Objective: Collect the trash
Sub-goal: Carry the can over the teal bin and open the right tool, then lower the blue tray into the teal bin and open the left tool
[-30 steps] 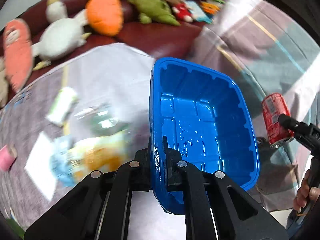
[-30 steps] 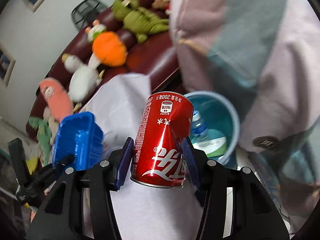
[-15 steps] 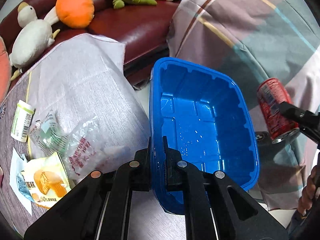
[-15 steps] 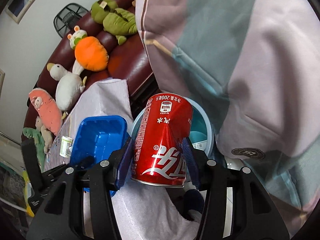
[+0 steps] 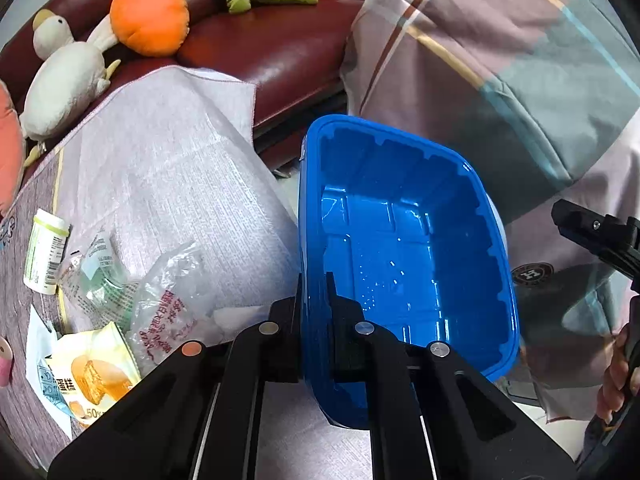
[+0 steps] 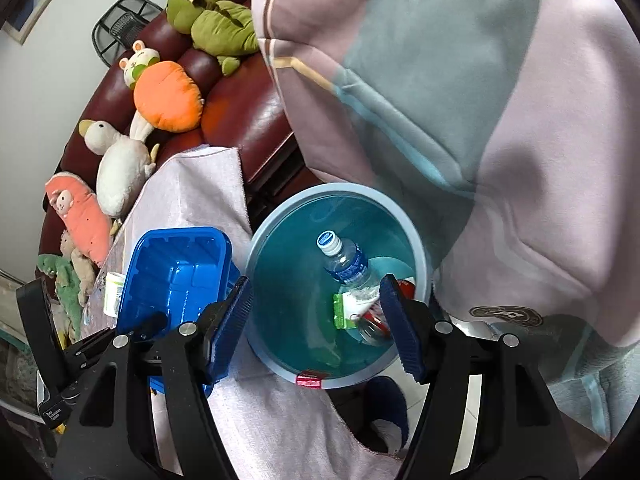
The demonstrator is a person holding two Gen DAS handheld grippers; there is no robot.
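My left gripper (image 5: 314, 284) is shut on the rim of an empty blue plastic tray (image 5: 400, 248) and holds it up beside the bin; the tray also shows in the right wrist view (image 6: 176, 272). My right gripper (image 6: 316, 316) is open and empty, directly above a light blue round bin (image 6: 260, 248). In the bin lie a clear water bottle (image 6: 348, 264), a green-edged wrapper (image 6: 344, 310) and the red can (image 6: 378, 316), partly hidden by my right finger.
On the cloth-covered table (image 5: 168, 168) lie a small white bottle (image 5: 46, 256), clear plastic bags (image 5: 164, 312) and a cake wrapper (image 5: 88, 372). A dark red sofa (image 5: 288, 44) with plush toys stands behind. A person in a plaid garment (image 6: 480, 120) is at the right.
My right gripper has opened and the red can has dropped into the bin. Both views have swung toward the bin; the left gripper still holds the blue tray.
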